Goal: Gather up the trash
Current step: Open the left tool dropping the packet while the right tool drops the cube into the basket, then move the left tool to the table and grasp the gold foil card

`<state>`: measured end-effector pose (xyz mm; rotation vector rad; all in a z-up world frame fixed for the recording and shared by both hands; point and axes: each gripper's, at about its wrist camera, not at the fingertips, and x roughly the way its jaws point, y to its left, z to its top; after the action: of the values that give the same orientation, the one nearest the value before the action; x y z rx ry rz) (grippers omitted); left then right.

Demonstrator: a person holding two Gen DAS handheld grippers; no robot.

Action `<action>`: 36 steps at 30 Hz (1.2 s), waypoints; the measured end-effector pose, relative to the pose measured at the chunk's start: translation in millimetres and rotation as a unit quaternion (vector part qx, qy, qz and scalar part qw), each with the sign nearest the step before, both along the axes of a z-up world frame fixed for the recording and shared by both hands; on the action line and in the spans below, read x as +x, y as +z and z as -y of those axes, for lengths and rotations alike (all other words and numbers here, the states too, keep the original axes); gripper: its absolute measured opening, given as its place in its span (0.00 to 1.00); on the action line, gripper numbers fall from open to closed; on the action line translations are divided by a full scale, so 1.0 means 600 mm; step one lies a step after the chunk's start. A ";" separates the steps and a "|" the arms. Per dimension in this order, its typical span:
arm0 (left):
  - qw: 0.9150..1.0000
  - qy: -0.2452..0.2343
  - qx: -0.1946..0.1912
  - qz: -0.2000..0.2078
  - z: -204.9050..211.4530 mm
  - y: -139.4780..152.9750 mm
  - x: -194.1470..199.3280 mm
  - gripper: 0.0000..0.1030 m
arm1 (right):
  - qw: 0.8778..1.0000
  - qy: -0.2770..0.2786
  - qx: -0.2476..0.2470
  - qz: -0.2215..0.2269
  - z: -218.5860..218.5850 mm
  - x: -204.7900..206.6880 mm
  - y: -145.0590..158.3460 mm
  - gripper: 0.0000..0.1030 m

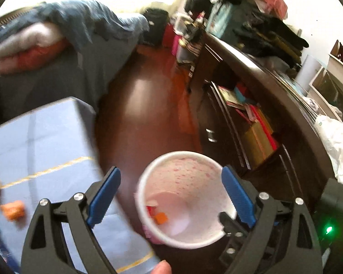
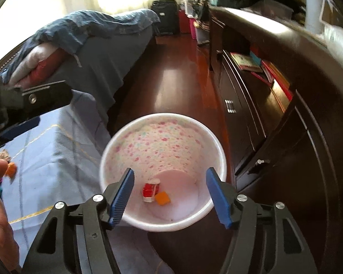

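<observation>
One flowered paper cup (image 2: pixel 162 171) holds two scraps, one red (image 2: pixel 150 189), one orange (image 2: pixel 162 198), below the right hand-held gripper (image 2: pixel 170 197), jaws apart, empty; left hand-held gripper (image 1: pixel 171 196) also apart; one orange scrap (image 2: pixel 11 170) lies on the blue-sheeted bed (image 2: pixel 57 150) beyond

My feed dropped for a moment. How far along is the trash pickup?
Done: a red wrapper and an orange piece lie in the floral bin. In hand: nothing, the right gripper and left gripper are both open. Left: an orange scrap on the blue cloth.
</observation>
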<state>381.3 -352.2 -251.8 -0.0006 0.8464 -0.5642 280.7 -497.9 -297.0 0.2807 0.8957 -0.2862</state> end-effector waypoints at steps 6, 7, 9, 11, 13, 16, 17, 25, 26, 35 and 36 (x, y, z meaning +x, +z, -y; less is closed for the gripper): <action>0.996 0.067 0.043 0.045 -0.113 0.053 -0.043 0.88 | 0.998 0.055 -0.011 0.032 -0.079 -0.017 0.058 0.78; 0.995 0.079 0.046 0.046 -0.135 0.059 -0.047 0.88 | 0.997 0.068 -0.008 0.039 -0.098 -0.018 0.068 0.78; 0.992 0.104 0.050 0.046 -0.175 0.066 -0.051 0.88 | 0.995 0.091 -0.003 0.048 -0.127 -0.021 0.082 0.79; 0.989 0.134 0.049 0.045 -0.226 0.077 -0.058 0.88 | 0.992 0.114 0.000 0.055 -0.162 -0.023 0.095 0.80; 0.984 0.165 0.046 0.048 -0.280 0.087 -0.070 0.88 | 0.989 0.137 0.002 0.062 -0.196 -0.027 0.107 0.81; 0.976 0.205 0.052 0.055 -0.354 0.099 -0.087 0.88 | 0.983 0.168 0.004 0.071 -0.241 -0.032 0.122 0.84; 0.972 0.221 0.057 0.058 -0.381 0.102 -0.092 0.89 | 0.982 0.177 0.004 0.073 -0.256 -0.034 0.126 0.84; 0.938 0.334 0.082 0.046 -0.568 0.090 -0.098 0.91 | 0.967 0.241 0.003 0.083 -0.370 -0.048 0.149 0.88; 0.933 0.347 0.086 0.041 -0.591 0.084 -0.089 0.91 | 0.965 0.247 0.001 0.082 -0.381 -0.049 0.150 0.88; 0.914 0.391 0.104 -0.016 -0.740 -0.003 0.022 0.90 | 0.961 0.265 -0.019 0.070 -0.448 -0.037 0.142 0.88; 0.915 0.390 0.101 -0.026 -0.750 -0.014 0.032 0.90 | 0.962 0.264 -0.021 0.066 -0.454 -0.030 0.139 0.88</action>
<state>400.4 97.7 -260.2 -0.1602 0.8720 0.2799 262.7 -225.5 -213.4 0.0128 0.7982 0.2073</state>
